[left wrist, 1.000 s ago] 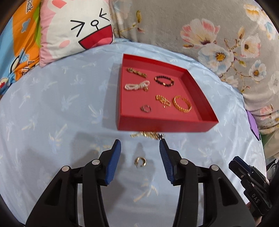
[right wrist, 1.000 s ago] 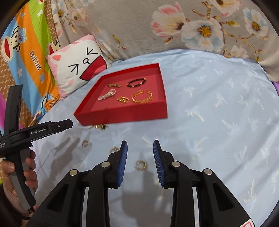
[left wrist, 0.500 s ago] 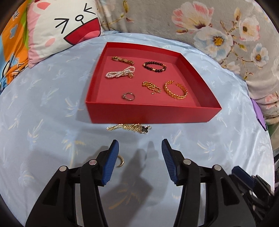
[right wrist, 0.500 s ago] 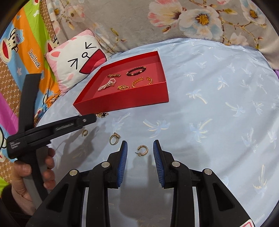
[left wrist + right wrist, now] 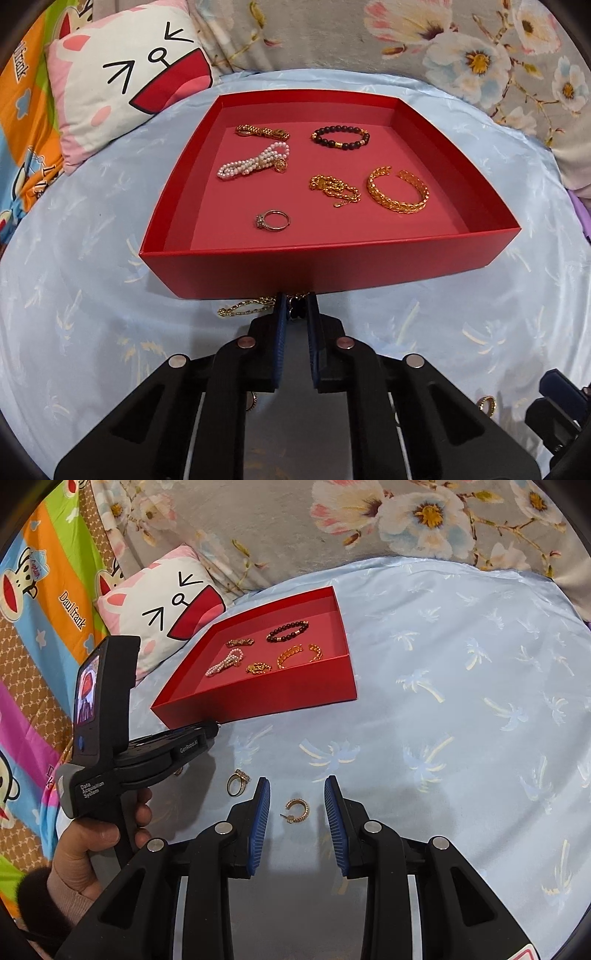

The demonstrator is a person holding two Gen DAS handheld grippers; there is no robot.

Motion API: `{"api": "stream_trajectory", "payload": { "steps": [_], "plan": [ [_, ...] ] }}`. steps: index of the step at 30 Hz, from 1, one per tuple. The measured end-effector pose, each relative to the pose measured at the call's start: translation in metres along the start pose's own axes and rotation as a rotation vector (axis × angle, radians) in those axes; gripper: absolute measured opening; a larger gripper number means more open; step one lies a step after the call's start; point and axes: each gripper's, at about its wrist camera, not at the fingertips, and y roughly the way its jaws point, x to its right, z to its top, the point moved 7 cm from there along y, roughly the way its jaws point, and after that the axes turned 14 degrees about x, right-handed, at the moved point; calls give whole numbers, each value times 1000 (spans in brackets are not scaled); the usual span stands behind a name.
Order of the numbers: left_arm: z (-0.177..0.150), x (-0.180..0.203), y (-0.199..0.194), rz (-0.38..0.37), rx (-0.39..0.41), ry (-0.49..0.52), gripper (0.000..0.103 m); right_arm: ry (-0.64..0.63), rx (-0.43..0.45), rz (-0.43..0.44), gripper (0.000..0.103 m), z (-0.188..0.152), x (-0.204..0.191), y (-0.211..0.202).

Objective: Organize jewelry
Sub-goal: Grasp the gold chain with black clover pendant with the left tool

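left gripper [image 5: 295, 312]: jaws just closed, clenched on gold chain [image 5: 243, 307] beside red tray [image 5: 332, 267] front wall | right gripper [image 5: 297, 797]: partly open, grasping nothing, straddling hoop earring [image 5: 295, 810] | bedsheet [image 5: 461, 701] bare rightward

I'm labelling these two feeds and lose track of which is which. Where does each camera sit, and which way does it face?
Left wrist: on the left tool, looking down along its fingers at the red tray; its jaws, just closing, pinch a gold chain.
Right wrist: on the right tool, open around a hoop earring; the left hand shows.
Shared: tray, cat pillow, blue cloth.
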Motion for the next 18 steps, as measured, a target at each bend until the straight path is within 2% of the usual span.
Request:
{"api": "stream_trajectory", "payload": {
  "steps": [12,18],
  "plan": [
    [15,-25,-49,-80,56,-66,10,-43,-62,87,30,-11,-38,23],
    [20,-46,-74,-84,82,-98,10,-60,-82,106,28,-12,-56,45]
  ]
}}
